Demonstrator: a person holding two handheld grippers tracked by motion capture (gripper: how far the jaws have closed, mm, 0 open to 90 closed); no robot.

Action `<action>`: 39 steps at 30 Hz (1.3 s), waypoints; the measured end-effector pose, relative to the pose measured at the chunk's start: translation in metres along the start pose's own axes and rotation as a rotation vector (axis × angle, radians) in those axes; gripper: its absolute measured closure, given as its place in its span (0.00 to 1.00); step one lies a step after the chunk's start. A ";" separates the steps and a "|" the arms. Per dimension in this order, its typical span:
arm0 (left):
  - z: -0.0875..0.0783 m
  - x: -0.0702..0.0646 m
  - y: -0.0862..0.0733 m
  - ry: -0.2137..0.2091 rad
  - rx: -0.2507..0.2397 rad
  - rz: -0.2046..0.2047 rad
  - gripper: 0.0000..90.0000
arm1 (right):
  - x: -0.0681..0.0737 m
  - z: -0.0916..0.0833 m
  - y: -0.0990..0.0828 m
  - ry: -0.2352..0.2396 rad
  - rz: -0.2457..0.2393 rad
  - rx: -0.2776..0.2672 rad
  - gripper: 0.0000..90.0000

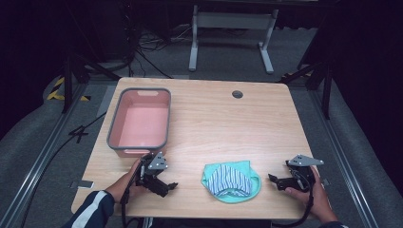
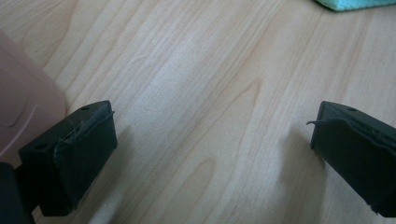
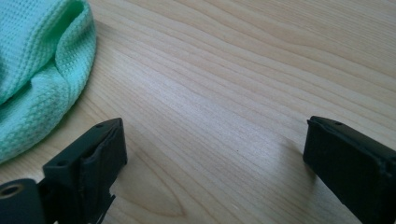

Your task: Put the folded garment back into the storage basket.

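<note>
A crumpled cloth pile (image 1: pixel 231 182), mint green with a blue-and-white striped piece on top, lies near the table's front edge. My left gripper (image 1: pixel 166 187) rests low over the wood to its left, pointing toward it, jaws wide apart and empty. My right gripper (image 1: pixel 274 180) sits to the right of the pile, also open with nothing between its fingers. In the left gripper view the left gripper (image 2: pixel 212 123) frames bare wood, with the cloth (image 2: pixel 355 3) far off at the top. In the right gripper view the right gripper (image 3: pixel 215 135) stands just beside the mint cloth (image 3: pixel 37 70).
A pink tub with a grey rim (image 1: pixel 113 124) stands empty at the table's left, just behind my left hand; its wall (image 2: pixel 23 93) shows in the left gripper view. A round cable hole (image 1: pixel 237 94) sits at the far side. Bare wooden table (image 1: pixel 228 128) stretches between.
</note>
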State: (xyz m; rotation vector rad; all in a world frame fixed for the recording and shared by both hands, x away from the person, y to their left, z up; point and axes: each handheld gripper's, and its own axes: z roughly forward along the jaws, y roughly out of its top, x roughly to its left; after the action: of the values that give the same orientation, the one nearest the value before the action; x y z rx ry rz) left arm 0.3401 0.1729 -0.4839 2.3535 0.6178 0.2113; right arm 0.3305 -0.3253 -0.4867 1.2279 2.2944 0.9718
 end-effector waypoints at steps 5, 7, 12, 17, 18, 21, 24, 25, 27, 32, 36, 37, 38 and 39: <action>-0.002 -0.002 0.006 -0.002 0.043 0.001 0.02 | 0.001 -0.004 0.000 -0.019 0.020 -0.004 0.22; -0.004 -0.005 0.009 0.005 0.041 0.008 0.15 | 0.002 -0.005 0.002 -0.019 0.024 -0.004 0.28; -0.003 -0.014 0.019 0.020 0.014 0.003 0.25 | 0.010 -0.011 0.008 0.027 0.019 -0.034 0.30; 0.000 -0.021 0.029 0.012 -0.008 -0.019 0.26 | 0.020 -0.012 0.015 0.050 -0.010 -0.037 0.33; 0.001 -0.022 0.032 0.008 -0.008 -0.019 0.27 | 0.023 -0.012 0.016 0.051 -0.006 -0.035 0.34; 0.008 -0.030 0.039 -0.003 -0.014 -0.006 0.28 | 0.032 -0.010 0.023 0.059 -0.036 -0.034 0.37; 0.013 -0.035 0.046 -0.015 -0.015 0.004 0.29 | 0.043 -0.006 0.029 0.079 -0.065 -0.026 0.38; 0.015 -0.037 0.049 -0.015 -0.017 0.011 0.29 | 0.046 -0.005 0.031 0.086 -0.067 -0.023 0.38; 0.019 -0.041 0.054 -0.018 -0.023 0.015 0.29 | 0.053 -0.002 0.034 0.094 -0.086 -0.021 0.38; 0.024 -0.046 0.063 -0.012 -0.045 0.003 0.29 | 0.063 0.003 0.039 0.106 -0.106 -0.016 0.37; 0.034 -0.052 0.074 -0.032 -0.049 0.004 0.26 | 0.074 0.012 0.041 0.114 -0.134 0.008 0.36; 0.036 -0.053 0.075 -0.028 -0.044 0.010 0.25 | 0.075 0.013 0.041 0.115 -0.135 0.010 0.35; 0.038 -0.054 0.075 -0.026 -0.040 0.015 0.25 | 0.076 0.014 0.040 0.113 -0.135 0.012 0.34; 0.040 -0.054 0.075 -0.030 -0.044 0.016 0.24 | 0.076 0.015 0.040 0.109 -0.141 0.015 0.34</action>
State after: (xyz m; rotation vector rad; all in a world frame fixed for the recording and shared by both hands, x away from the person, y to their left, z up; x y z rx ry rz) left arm 0.3331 0.0742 -0.4632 2.3159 0.5745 0.1943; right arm 0.3207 -0.2410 -0.4685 1.0254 2.4390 0.9949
